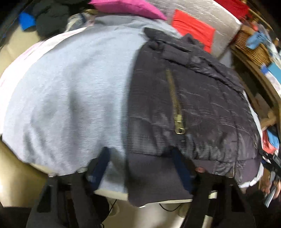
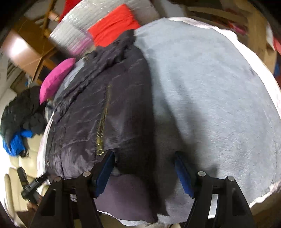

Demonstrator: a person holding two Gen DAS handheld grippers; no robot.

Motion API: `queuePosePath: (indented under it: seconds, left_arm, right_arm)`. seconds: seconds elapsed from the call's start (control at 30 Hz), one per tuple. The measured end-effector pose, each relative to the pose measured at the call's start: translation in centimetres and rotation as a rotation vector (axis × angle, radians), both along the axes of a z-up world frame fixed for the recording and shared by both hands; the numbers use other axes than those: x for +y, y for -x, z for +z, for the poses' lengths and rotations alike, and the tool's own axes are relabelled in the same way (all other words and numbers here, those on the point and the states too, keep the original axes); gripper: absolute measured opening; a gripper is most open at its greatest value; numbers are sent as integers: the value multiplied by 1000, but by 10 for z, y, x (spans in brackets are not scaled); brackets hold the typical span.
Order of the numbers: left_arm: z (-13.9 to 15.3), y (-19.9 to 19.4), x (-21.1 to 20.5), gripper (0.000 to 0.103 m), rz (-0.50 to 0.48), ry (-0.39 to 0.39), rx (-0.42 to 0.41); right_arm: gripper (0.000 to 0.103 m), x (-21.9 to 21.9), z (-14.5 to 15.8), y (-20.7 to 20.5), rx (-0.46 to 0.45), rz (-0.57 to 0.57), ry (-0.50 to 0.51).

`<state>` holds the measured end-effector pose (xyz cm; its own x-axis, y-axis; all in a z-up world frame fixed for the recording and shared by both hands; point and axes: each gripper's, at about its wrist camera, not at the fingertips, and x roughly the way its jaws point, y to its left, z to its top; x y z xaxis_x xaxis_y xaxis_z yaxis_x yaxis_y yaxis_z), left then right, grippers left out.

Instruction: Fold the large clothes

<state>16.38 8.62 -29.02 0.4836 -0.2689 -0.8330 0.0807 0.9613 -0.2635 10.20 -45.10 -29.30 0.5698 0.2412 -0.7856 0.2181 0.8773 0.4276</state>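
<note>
Two tongs hang over the near edge of the table [image 1: 112, 193], and both point down at the clothes.

Far off on the left sits a heap of dark clothes [image 1: 51, 19]. It looks like it waits for its turn. Next to it a pink cushion [image 1: 126, 7] lies at the far side, out of the way.

A big grey cloth [image 1: 70, 96] is spread flat over most of the table. I think it is laid flat so it makes a smooth place to fold on.

The left gripper [image 1: 140, 154] is at the near edge. Its blue pads [image 1: 100, 168] stand apart, one over the grey cloth and one over the jacket's soft hem [image 1: 152, 175]. They are released, with nothing pinched.

The dark puffy jacket [image 1: 202, 105] is the thing to fold. It lies on top of the grey cloth, toward the right in the left tong's view, with its gold zipper [image 1: 175, 105] facing up and its hem hanging a bit over the near edge. That hem is easy to reach – likely why both tongs come in here.

The right gripper [image 2: 144, 156] is just beside the left one at the same hem. Its pads are also wide and loose – no cloth is squeezed.

Farther right and far back are a red cushion [image 1: 191, 29] and a woven basket [image 1: 252, 47].
</note>
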Motion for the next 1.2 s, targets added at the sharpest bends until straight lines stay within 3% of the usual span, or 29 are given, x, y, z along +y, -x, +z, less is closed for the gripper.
queuePosePath:
  seconds: [0.07, 0.2, 0.5, 0.7, 0.73, 0.83, 0.9, 1.0, 1.1, 1.2]
  left_arm:
    - [1, 1, -3, 52, -34, 10, -22]
    - [0, -1, -2, 51, -36, 33, -27]
    - [-3, -2, -2, 59, -11, 37, -13]
    - [4, 7, -10, 44, -52, 6, -71]
    - [6, 9, -12, 40, -64, 2, -91]
    - [12, 13, -13, 36, -90, 6, -126]
    - [11, 13, -13, 36, -93, 4, -130]
    - [3, 10, -10, 50, -74, 10, -83]
    - [-2, 8, -8, 52, -65, 39, -47]
    - [-1, 11, -9, 50, -96, 54, -62]
  right_arm:
    - [72, 10, 1, -2, -12, 46, 14]
    - [71, 27, 3, -1, -41, 84, 97]
    - [73, 33, -4, -3, -43, 93, 148]
    - [70, 41, -2, 1, -68, 115, 195]
    - [66, 42, 0, 2, -75, 115, 198]
    - [39, 50, 10, 7, -133, 149, 172]
    - [40, 59, 17, 9, -173, 175, 181]
    - [40, 60, 3, 0, -85, 169, 171]
    - [55, 55, -2, -5, -40, 144, 114]
    - [62, 57, -3, -6, -35, 148, 102]
